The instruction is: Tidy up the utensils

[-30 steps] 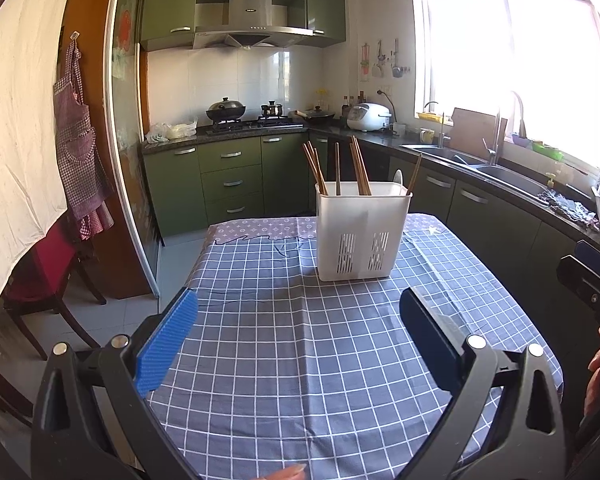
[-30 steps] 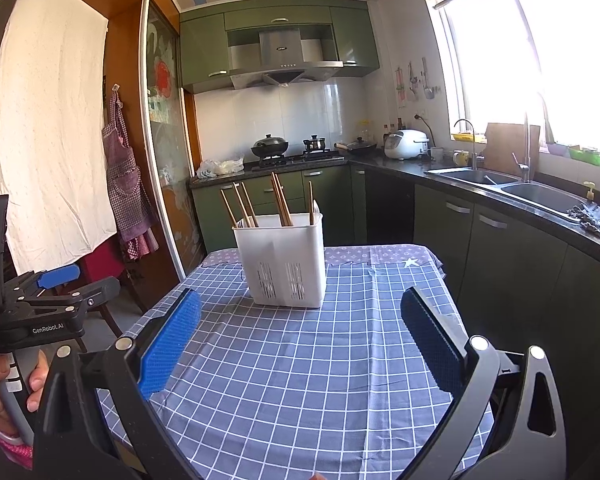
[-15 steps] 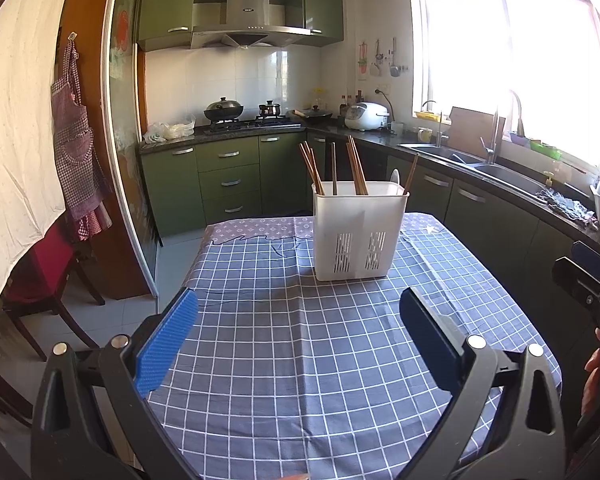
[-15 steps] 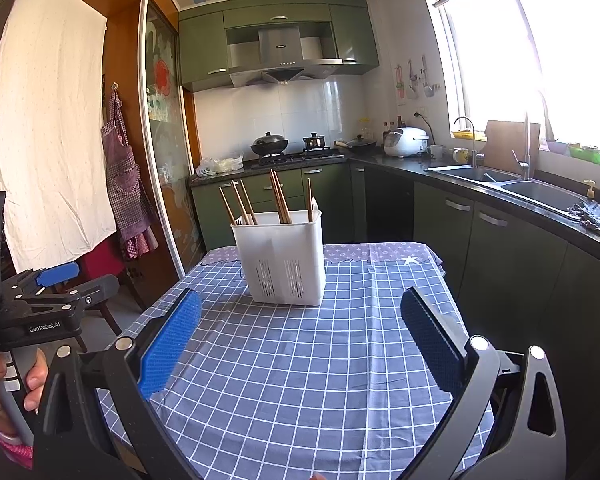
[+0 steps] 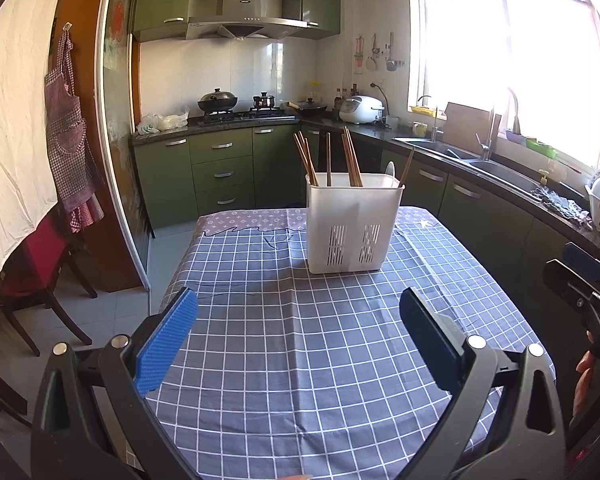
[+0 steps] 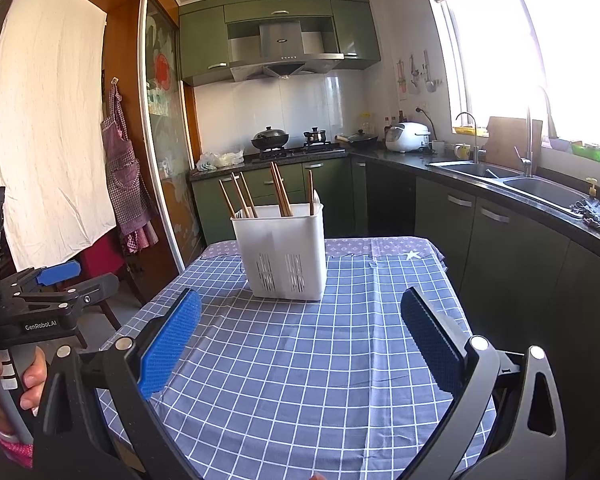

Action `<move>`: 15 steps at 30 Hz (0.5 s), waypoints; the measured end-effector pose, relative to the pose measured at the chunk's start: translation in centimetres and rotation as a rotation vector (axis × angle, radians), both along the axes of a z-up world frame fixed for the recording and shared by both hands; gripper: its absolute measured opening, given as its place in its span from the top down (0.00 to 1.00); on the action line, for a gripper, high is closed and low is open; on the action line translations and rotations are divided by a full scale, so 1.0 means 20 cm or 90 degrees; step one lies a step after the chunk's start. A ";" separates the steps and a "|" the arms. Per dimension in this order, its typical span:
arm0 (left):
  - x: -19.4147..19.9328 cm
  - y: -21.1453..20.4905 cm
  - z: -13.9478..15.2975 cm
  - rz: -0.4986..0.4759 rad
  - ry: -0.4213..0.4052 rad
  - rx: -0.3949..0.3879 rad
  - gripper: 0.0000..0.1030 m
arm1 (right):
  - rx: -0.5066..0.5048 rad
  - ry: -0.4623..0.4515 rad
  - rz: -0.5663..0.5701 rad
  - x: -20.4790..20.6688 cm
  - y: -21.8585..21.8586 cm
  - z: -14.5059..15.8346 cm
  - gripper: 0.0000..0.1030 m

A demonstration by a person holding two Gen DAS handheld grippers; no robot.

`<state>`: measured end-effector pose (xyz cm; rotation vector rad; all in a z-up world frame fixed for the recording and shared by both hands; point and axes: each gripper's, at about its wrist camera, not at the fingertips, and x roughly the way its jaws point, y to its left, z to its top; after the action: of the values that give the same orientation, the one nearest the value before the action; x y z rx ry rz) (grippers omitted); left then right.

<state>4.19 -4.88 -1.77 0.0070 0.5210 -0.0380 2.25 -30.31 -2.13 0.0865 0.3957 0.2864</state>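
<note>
Now hovering, both spread wide and holding nothing: left claw [image 5: 298, 336] and right claw [image 6: 300, 338], over the checked tabletop [image 5: 340, 360]. Farther along it, standing upright, white utensil holder [image 5: 354, 226] carrying wooden chopsticks [image 5: 350, 156].

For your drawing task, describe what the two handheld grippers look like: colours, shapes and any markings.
Left gripper and right gripper match: curved black frames with round silver bolts, each carrying two flat fingers faced with textured blue pads. In the right wrist view, the left one's black body reads "GenRobot.AI" in white, has a blue tab and a grey handle. No cables show.
</note>
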 end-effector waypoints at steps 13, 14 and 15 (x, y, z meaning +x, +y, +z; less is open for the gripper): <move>0.02 -0.01 -0.02 -0.014 0.010 -0.010 0.07 | 0.002 0.008 0.001 0.02 -0.01 -0.02 0.04; 0.02 0.00 -0.03 -0.018 0.012 -0.015 0.07 | 0.002 0.009 0.001 0.02 -0.01 -0.02 0.04; 0.02 0.00 -0.03 -0.023 0.015 -0.020 0.07 | 0.002 0.010 0.001 0.02 -0.01 -0.02 0.04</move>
<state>4.68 -4.97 -2.33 -0.0144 0.5438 -0.0808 2.74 -30.42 -2.58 0.0917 0.4114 0.2887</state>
